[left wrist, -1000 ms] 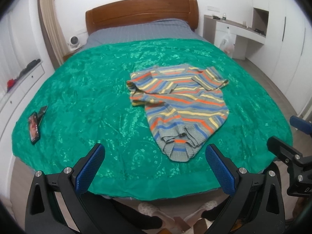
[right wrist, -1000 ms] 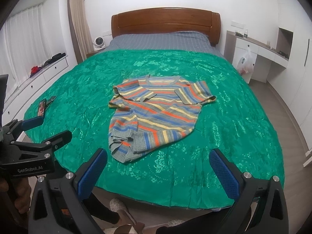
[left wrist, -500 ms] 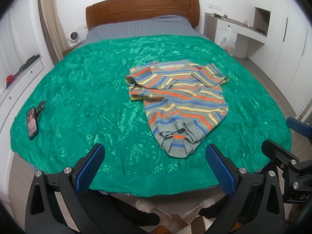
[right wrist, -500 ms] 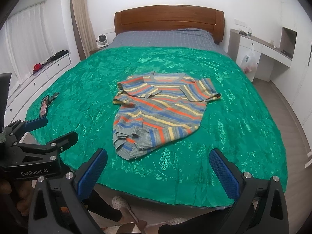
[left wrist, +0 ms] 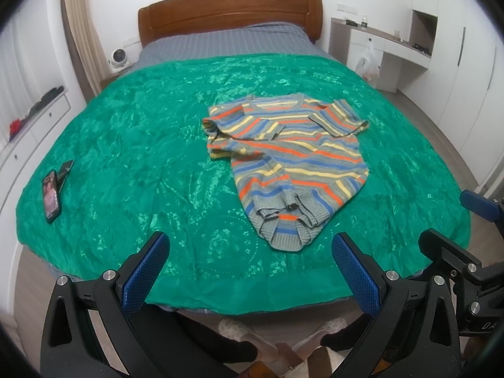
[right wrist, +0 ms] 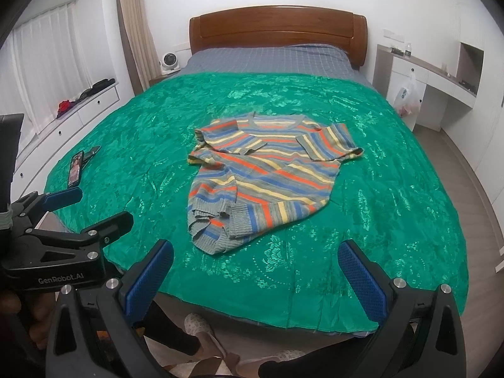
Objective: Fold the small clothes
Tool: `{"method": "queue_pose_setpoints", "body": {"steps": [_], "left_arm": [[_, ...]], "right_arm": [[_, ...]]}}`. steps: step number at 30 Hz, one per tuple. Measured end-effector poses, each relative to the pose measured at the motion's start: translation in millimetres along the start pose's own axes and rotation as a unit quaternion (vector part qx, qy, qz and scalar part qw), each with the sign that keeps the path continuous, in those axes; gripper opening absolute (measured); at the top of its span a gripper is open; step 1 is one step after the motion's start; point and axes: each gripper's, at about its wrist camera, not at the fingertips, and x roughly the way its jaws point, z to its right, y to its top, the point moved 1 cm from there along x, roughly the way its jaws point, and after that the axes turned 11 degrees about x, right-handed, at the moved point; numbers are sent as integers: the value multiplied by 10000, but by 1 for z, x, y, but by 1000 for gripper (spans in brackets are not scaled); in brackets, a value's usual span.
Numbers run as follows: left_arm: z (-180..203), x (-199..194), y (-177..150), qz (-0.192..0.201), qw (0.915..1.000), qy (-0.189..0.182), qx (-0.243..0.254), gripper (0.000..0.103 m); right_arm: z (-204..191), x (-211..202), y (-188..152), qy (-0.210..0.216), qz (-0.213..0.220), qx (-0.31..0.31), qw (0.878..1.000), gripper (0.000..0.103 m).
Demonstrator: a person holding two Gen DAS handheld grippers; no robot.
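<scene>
Both the left gripper (left wrist: 249, 263) and right gripper (right wrist: 255, 266) hover short of the bed, jaws spread and empty. The striped sweater (right wrist: 267, 178) lies rumpled at 12 o'clock on the green bedspread (right wrist: 393, 204); a pinch could snag that slippery cover too, dragging the fold askew.

A sweater (left wrist: 293, 163) lies on the cover (left wrist: 141, 145) just right of frame centre, neck toward the headboard (left wrist: 230, 9) at the top, hem toward the lower edge. A phone (left wrist: 51, 197) rests on the cover at far left, well apart from the sweater. A fan (left wrist: 119, 56) sits upper left beside the bed; a desk (left wrist: 393, 47) stands upper right, a bag (left wrist: 367, 64) hanging before it. Both grippers, left (left wrist: 249, 271) and right (right wrist: 256, 278), hang before the cover's near edge, feet (left wrist: 249, 337) below them on the floor.
</scene>
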Motion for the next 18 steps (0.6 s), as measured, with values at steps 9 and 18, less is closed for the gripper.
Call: {"method": "queue_pose_setpoints", "body": {"steps": [9, 18], "left_arm": [[-1, -2, -1, 49, 10000, 10, 23, 103], [-2, -2, 0, 16, 10000, 16, -11, 103]], "right_arm": [[-1, -3, 1, -33, 64, -8, 10000, 103], [-2, -2, 2, -65, 24, -36, 10000, 103]]}}
